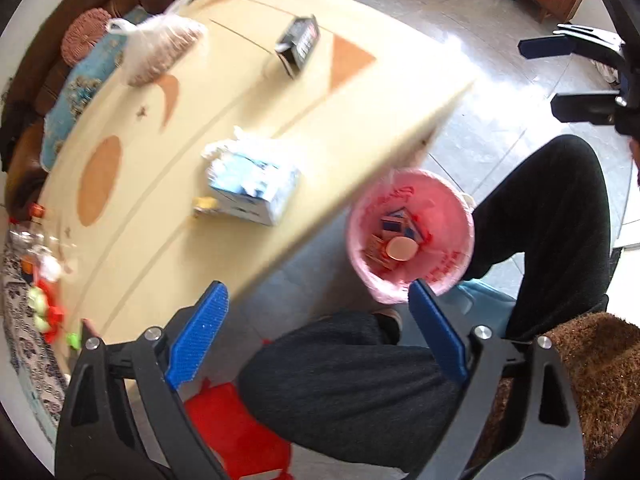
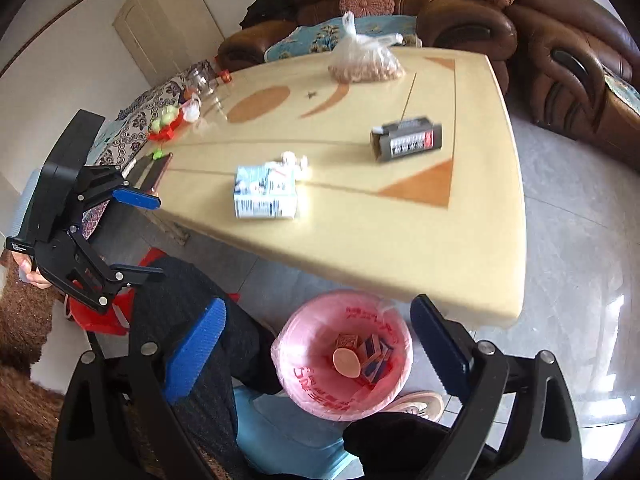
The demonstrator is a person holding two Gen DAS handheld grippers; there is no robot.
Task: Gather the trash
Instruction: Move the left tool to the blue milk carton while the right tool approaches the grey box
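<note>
A bin lined with a pink bag (image 1: pixel 452 264) (image 2: pixel 304 376) stands on the floor by the table's near edge, with small boxes and a round beige lid inside. On the cream table (image 1: pixel 168 208) (image 2: pixel 360 232) lie a blue-white carton with crumpled tissue (image 1: pixel 252 188) (image 2: pixel 264 192) and a dark grey box (image 1: pixel 300 42) (image 2: pixel 408 140). My left gripper (image 1: pixel 318 320) (image 2: pixel 156 236) is open and empty above a person's knee. My right gripper (image 2: pixel 318 340) (image 1: pixel 540 78) is open and empty over the bin.
A clear bag of nuts (image 1: pixel 160 48) (image 2: pixel 364 60) sits at the table's far side. A red tray of fruit (image 2: pixel 164 128) and glass jars (image 2: pixel 202 76) stand at the left end. A brown sofa (image 2: pixel 460 20) lies behind. The person's dark-trousered legs (image 1: pixel 360 380) flank the bin.
</note>
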